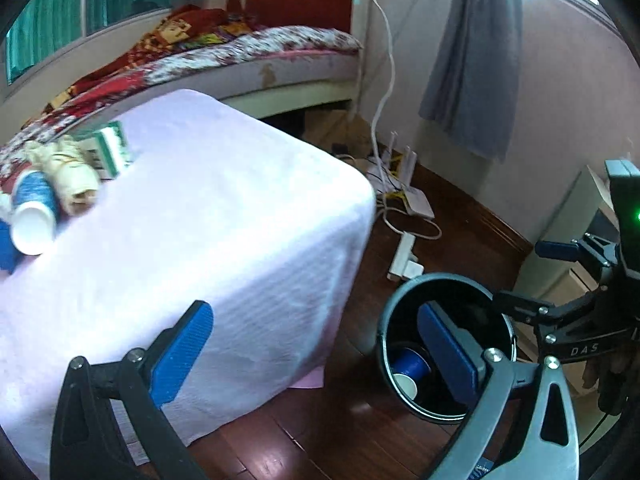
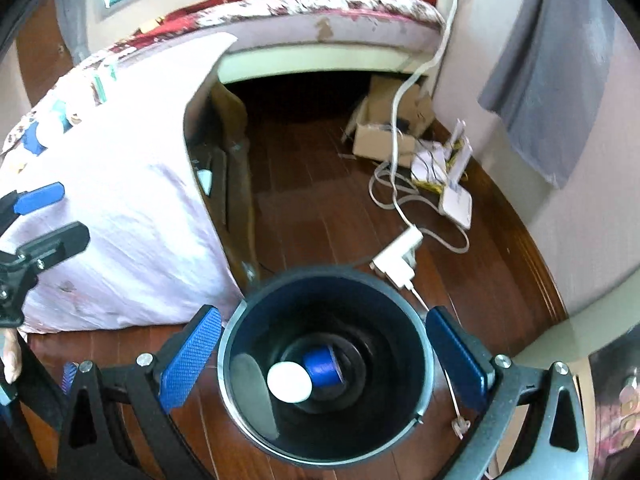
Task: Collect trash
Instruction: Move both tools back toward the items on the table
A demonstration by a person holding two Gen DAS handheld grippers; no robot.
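Both blue ribbed fingers point(image 2: 191, 354) of the right gripper point(image 2: 324, 354) stand wide apart and hold nothing, one on each side of the round black plastic waste bin point(image 2: 236, 360) that sits on the dark wooden floor point(image 2: 320, 184). At the bottom of that bin lies a blue paper cup with a white inside point(image 2: 306, 374), tipped on its side with its mouth toward the camera.

From the left wrist view, the left gripper point(image 1: 316, 350) is likewise spread wide and empty, one finger over the pale pink cloth-covered table point(image 1: 208, 220) and the other over the bin's opening (the right gripper's black frame shows just beyond the bin).

On the table's far left corner rests a second blue and white paper cup point(image 1: 34, 212) on its side, touching a crumpled beige wrapper point(image 1: 72, 176), with a green and white carton point(image 1: 114, 152) just behind them; the blur there makes the wrapper's material uncertain.

A white power strip point(image 2: 396, 256) and tangled white cables point(image 2: 400, 184) lie on the floor near the bin.
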